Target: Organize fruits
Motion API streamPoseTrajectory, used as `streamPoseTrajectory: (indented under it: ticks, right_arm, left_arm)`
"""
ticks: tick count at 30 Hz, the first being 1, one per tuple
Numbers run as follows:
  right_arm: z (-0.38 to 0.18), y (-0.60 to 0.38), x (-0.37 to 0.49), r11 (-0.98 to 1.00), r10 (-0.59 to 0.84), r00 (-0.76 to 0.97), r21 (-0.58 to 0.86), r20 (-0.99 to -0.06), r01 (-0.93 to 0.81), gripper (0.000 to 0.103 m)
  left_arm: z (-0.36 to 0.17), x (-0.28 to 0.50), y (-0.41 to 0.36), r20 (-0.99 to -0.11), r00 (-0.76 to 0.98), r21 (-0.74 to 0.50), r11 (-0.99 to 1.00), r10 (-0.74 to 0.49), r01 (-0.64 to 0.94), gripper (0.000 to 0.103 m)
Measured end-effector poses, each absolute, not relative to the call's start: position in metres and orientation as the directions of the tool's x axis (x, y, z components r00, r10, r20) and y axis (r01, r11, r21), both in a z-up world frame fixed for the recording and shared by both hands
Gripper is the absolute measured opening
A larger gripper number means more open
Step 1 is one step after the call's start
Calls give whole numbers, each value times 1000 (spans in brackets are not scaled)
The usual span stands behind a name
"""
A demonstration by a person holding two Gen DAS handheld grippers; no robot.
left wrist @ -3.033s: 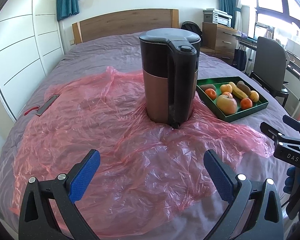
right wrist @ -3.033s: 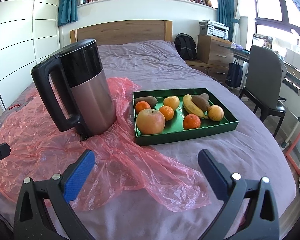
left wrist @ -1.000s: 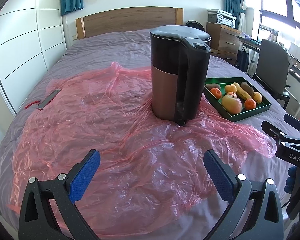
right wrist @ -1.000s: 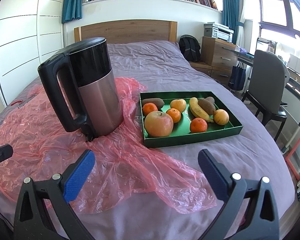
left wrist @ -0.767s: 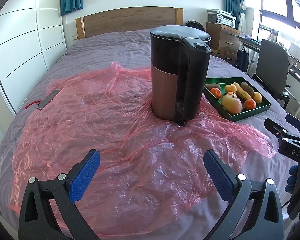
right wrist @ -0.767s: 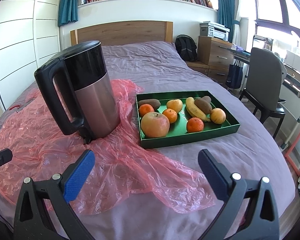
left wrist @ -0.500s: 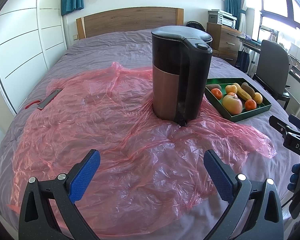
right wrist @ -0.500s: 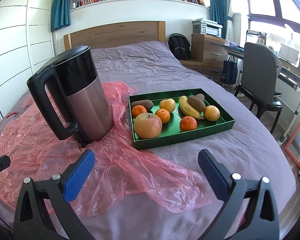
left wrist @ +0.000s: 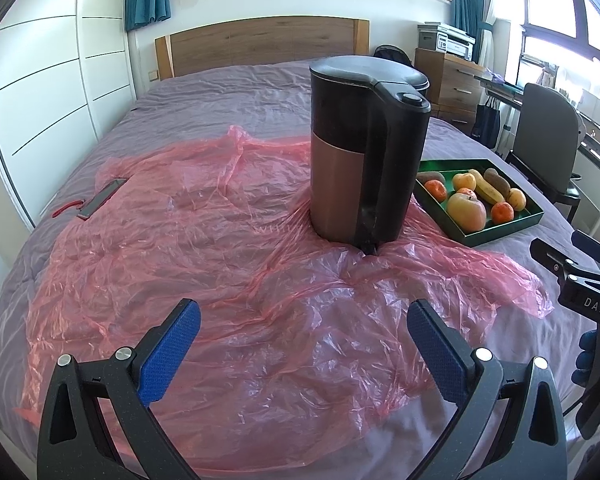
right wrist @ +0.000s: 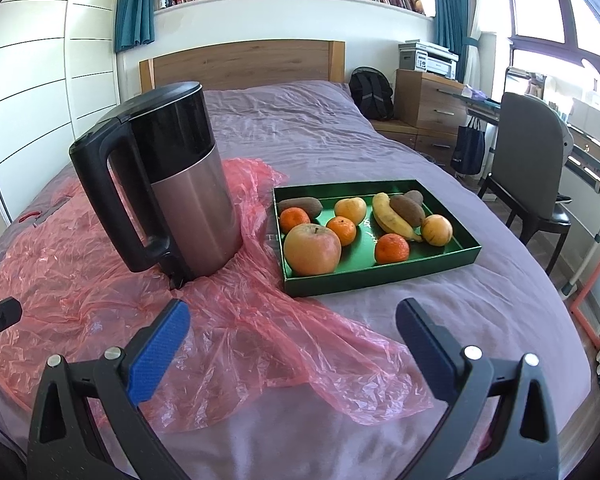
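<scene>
Both grippers' fingers (right wrist: 160, 348) spread wide, holding nothing. Round, firm, likely slippery apple (right wrist: 312, 249) in near tray (right wrist: 380, 276) corner; best pinched across its middle

Left tool (left wrist: 303, 334) and right tool (right wrist: 293, 330) both level, low, jaws spread wide, empty.

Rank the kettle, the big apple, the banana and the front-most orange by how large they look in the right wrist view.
1. kettle, by far the largest
2. big apple
3. banana, long but thin; it lies farther back in the green tray, so its place against the apple is unsure
4. front-most orange
</scene>
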State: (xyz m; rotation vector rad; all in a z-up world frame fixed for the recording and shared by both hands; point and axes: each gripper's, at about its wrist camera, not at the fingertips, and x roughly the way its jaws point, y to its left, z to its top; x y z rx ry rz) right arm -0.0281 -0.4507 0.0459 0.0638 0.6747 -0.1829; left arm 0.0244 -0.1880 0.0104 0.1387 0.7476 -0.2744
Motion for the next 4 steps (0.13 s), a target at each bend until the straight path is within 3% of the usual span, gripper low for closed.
streamPoseTrajectory:
  ticks: [4]
  right_arm:
    - [46,-450,-28,982,-147,766,0,-626,189,103]
  left_arm:
    - [11,24,-187,-685,701,26,955,-197,295,102]
